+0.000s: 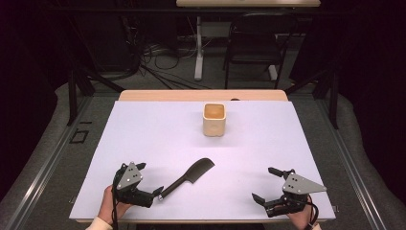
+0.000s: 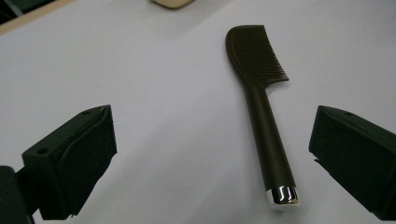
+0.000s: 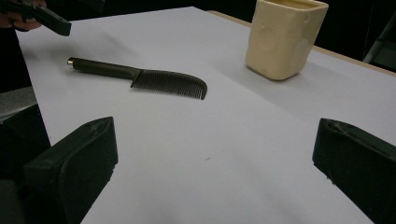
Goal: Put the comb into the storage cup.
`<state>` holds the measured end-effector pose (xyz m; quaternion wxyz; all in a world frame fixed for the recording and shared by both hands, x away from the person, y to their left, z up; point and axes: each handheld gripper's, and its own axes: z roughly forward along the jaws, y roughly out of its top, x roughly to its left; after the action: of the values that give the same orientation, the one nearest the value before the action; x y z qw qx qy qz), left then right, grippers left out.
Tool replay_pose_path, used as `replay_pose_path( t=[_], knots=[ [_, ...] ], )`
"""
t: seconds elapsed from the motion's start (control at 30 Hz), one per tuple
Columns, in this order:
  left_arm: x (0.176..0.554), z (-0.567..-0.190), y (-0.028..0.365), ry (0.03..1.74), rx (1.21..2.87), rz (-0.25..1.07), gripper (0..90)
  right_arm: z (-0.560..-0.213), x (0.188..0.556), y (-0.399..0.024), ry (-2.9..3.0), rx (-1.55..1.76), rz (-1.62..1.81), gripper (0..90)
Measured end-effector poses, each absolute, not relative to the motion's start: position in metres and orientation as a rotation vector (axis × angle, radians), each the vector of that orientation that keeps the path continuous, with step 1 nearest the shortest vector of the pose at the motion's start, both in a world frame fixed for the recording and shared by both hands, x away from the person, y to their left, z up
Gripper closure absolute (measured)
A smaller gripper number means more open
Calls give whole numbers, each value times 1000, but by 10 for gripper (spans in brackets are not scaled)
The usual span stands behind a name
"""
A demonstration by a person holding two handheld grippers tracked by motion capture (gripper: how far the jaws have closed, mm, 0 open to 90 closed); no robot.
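My left gripper [image 1: 154, 194] sits at the desk's near edge, jaws spread wide, lined up on the comb [image 2: 261, 109] so its handle lies between them, ready, I judge, for a pinch. The comb lies flat, teeth toward the cup [image 1: 214, 119] near the far edge. My right gripper [image 1: 266, 184] waits spread and empty by the near right corner.

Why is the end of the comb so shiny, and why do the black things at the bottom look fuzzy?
In the left gripper view the comb has a metal cap that mirrors the light as a bright glare spot; the left gripper's fingers sit too close to the camera, so they blur. In the right gripper view the cream cup casts a soft shadow on the white table.
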<state>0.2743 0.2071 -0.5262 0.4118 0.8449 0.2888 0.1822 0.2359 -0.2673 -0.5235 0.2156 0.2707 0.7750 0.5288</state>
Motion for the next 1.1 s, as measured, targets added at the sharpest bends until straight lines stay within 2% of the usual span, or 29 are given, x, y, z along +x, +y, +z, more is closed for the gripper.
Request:
replay_pose_path(
  t=[0.5, 1.1],
  knots=[
    [285, -524, 184, 762, 2276, 398, 2, -524, 237, -266, 2168, 753, 1459, 0],
    [296, -520, 162, 819, 2418, 383, 5, -525, 237, -266, 2178, 751, 1452, 0]
  ],
)
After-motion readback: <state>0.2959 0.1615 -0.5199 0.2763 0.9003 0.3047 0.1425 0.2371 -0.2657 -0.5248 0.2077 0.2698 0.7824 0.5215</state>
